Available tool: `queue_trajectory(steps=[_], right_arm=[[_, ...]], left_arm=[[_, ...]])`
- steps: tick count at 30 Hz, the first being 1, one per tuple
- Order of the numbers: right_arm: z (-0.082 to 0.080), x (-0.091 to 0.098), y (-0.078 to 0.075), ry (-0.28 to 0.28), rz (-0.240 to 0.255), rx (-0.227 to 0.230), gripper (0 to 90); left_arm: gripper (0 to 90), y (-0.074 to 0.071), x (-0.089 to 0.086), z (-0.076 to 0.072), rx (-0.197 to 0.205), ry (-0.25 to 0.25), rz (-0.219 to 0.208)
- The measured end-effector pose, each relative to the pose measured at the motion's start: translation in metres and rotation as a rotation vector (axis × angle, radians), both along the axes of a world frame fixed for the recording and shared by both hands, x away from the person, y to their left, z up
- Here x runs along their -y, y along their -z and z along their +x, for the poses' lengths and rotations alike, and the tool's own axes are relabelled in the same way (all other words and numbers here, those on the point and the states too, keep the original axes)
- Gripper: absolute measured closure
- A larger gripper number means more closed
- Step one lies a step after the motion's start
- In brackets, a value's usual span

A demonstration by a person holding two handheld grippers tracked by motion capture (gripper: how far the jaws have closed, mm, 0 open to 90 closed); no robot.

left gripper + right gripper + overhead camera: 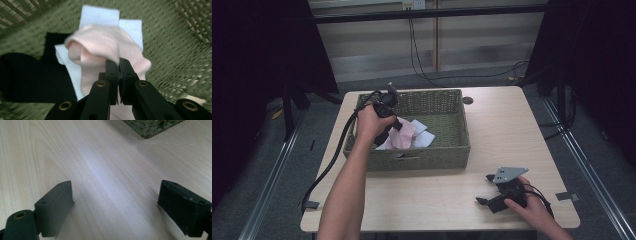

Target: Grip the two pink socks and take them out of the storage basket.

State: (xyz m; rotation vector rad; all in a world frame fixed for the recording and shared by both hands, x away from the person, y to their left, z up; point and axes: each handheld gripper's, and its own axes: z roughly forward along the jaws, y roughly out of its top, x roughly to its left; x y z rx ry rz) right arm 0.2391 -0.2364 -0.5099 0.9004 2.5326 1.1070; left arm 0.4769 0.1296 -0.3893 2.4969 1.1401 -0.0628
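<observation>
Left gripper [118, 65] is clamped tight on a pink sock [100, 47], centre frame, over the green wicker basket [422, 157]. Only a thin fold is pinched, so it could slip free. Right gripper [116, 202] rests wide open, holding nothing, on the table [107, 157].

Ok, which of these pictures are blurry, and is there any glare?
Left gripper view: the green woven basket is smeared by motion blur, and the pale pink cloth is soft. Right gripper view: sharp, with a pale sheen on the light wooden table. High view: dim, with dark surroundings.
</observation>
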Motion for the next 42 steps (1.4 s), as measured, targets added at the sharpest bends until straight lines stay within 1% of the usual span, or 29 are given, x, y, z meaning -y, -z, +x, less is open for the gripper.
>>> queue_trajectory(steps=[2,5,7,8,10,11,13,14,15,18,19,21,23,24,25,27,30,32,33,34,37,39,41,42], right_arm=[[0.000,0.000,0.000,0.000,0.000,0.001,11.8],[0.000,0.000,0.000,-0.001,0.000,0.001,11.9],[0.000,0.000,0.000,-0.001,0.001,0.000,11.9],[0.000,0.000,0.000,0.000,0.001,0.000,11.9],[0.000,0.000,0.000,-0.001,0.000,0.001,11.9],[0.000,0.000,0.000,-0.001,0.000,0.001,11.9],[0.000,0.000,0.000,0.000,-0.001,0.001,11.9],[0.000,0.000,0.000,0.003,-0.002,-0.001,11.9],[0.000,0.000,0.000,0.003,-0.002,-0.001,11.9],[0.000,0.000,0.000,0.003,-0.002,-0.001,11.9],[0.000,0.000,0.000,0.001,0.001,-0.001,11.9],[0.000,0.000,0.000,0.001,0.001,-0.001,11.9],[0.000,0.000,0.000,0.003,-0.001,-0.002,11.9],[0.000,0.000,0.000,0.003,-0.001,-0.002,11.9],[0.000,0.000,0.000,0.000,0.000,0.000,11.9],[0.000,0.000,0.000,-0.001,0.000,0.001,11.9],[0.000,0.000,0.000,0.000,-0.001,0.001,11.9],[0.000,0.000,0.000,0.001,-0.002,0.001,11.9],[0.000,0.000,0.000,0.002,-0.001,-0.001,11.9],[0.000,0.000,0.000,0.001,0.000,-0.001,11.9],[0.000,0.000,0.000,0.001,0.000,-0.001,11.8],[0.000,0.000,0.000,0.002,-0.002,-0.001,11.9],[0.000,0.000,0.000,0.001,0.001,-0.001,11.9],[0.000,0.000,0.000,0.001,0.001,-0.002,11.9]], left_arm=[[86.5,0.007,0.000,0.001,-0.013,0.000,0.002],[85.5,0.013,0.000,0.001,-0.019,0.003,0.013],[83.0,0.016,0.000,0.002,-0.020,0.003,0.010],[81.6,0.016,0.000,0.002,-0.023,0.007,0.021],[77.8,0.018,0.001,0.002,-0.022,0.013,0.026],[77.8,0.018,0.001,0.002,-0.021,0.012,0.025],[77.6,0.017,0.001,0.002,-0.014,0.004,0.021],[80.4,0.016,0.001,0.002,-0.015,0.001,0.019],[80.4,0.015,0.000,0.002,-0.014,-0.007,0.013],[86.5,0.012,-0.001,0.001,-0.019,-0.006,0.017],[87.0,0.011,-0.002,0.001,-0.022,-0.006,0.020],[87.3,0.009,-0.002,0.000,-0.027,-0.009,0.010],[87.4,0.004,-0.004,0.000,-0.026,-0.020,-0.017],[87.4,0.001,-0.006,-0.001,-0.021,-0.022,-0.021],[87.3,-0.003,-0.007,-0.001,-0.017,-0.024,-0.016],[87.3,-0.005,-0.008,-0.002,-0.017,-0.024,-0.009],[87.3,-0.002,-0.007,-0.003,-0.023,-0.017,-0.007],[87.2,0.003,-0.006,-0.004,-0.041,-0.019,-0.007],[87.2,0.006,-0.006,-0.003,-0.048,-0.013,0.006],[87.1,0.009,-0.005,-0.003,-0.046,-0.009,0.010],[87.0,0.014,-0.004,-0.003,-0.058,-0.008,0.007],[87.1,0.012,-0.005,-0.002,-0.055,-0.012,0.007],[87.3,0.006,-0.006,-0.002,-0.054,-0.013,0.007],[87.3,0.001,-0.007,-0.002,-0.047,-0.014,0.006]])
